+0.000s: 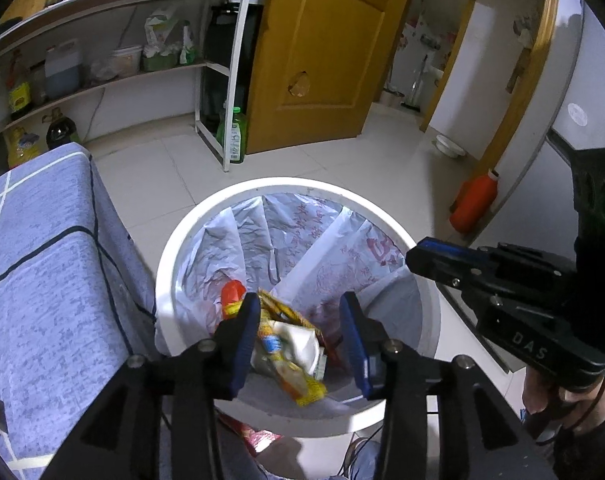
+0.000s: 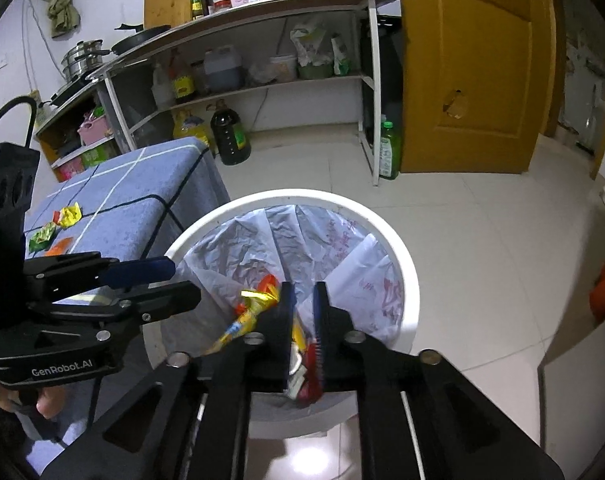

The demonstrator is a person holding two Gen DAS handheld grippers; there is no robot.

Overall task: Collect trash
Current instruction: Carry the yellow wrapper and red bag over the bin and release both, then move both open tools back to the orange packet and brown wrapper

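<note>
A white round trash bin [image 1: 170, 264] lined with a white printed bag stands on the floor; it also shows in the right wrist view [image 2: 406, 264]. Wrappers [image 1: 290, 352] lie at its bottom. My left gripper [image 1: 300, 312] is open and empty above the bin's mouth. My right gripper [image 2: 302, 300] hangs over the bin with its jaws nearly together, a narrow gap between them; a yellow wrapper [image 2: 246, 316] shows just left of its fingers. Several wrappers [image 2: 68, 216] lie on the blue checked cloth [image 2: 142, 200] of the table.
The cloth-covered table [image 1: 42, 260] stands left of the bin. A shelf rack [image 2: 262, 80] with bottles and jars lines the wall. A green bottle [image 1: 232, 132] stands by the yellow door [image 1: 322, 60]. An orange bottle [image 1: 472, 202] stands on the floor at right.
</note>
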